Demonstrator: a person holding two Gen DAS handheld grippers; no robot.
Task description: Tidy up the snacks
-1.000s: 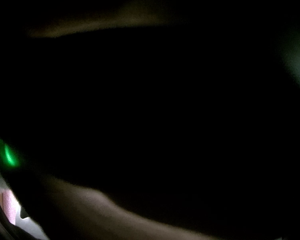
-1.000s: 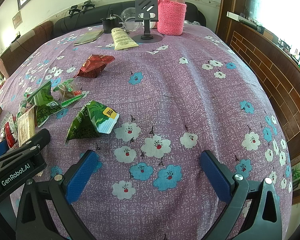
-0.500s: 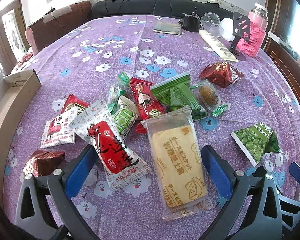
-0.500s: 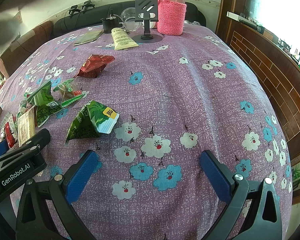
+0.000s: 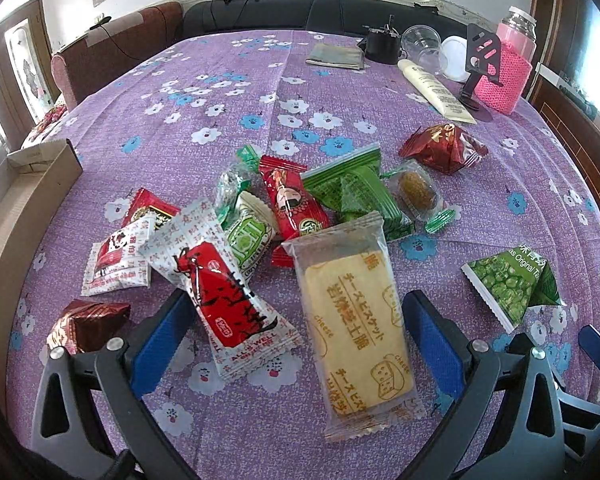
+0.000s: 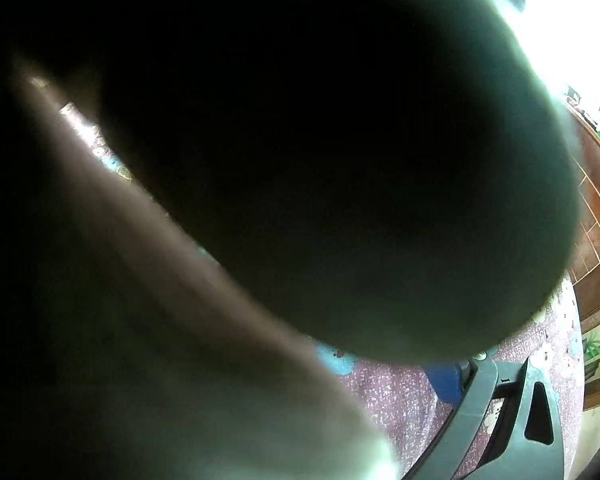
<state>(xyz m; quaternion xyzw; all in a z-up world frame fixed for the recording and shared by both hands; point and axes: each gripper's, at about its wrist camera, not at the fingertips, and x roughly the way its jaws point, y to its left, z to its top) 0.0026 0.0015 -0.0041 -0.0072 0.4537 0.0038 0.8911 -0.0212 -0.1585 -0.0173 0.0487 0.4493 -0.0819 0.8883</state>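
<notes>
In the left wrist view several snack packets lie in a heap on the purple flowered tablecloth (image 5: pixel 220 92). A clear cheese biscuit pack (image 5: pixel 356 328) and a red-and-white candy pack (image 5: pixel 220 300) lie between the fingers of my open left gripper (image 5: pixel 296 336), which holds nothing. A green pea packet (image 5: pixel 512 284) lies to the right, a dark red foil packet (image 5: pixel 86 324) to the left. In the right wrist view a dark blurred hand covers the lens. Only the right finger (image 6: pixel 448 380) of the right gripper shows.
A cardboard box (image 5: pixel 16 208) stands at the table's left edge. At the far right stand a pink knitted bottle (image 5: pixel 508 64), a black phone stand (image 5: pixel 480 64), a cream tube (image 5: pixel 436 90) and a clear cup (image 5: pixel 424 46). Part of the right gripper (image 5: pixel 596 352) shows at lower right.
The cover over the left camera lifted off, so the table shows. A hand has moved over the right camera and blocks its view. The left gripper has not moved since half a second ago.
</notes>
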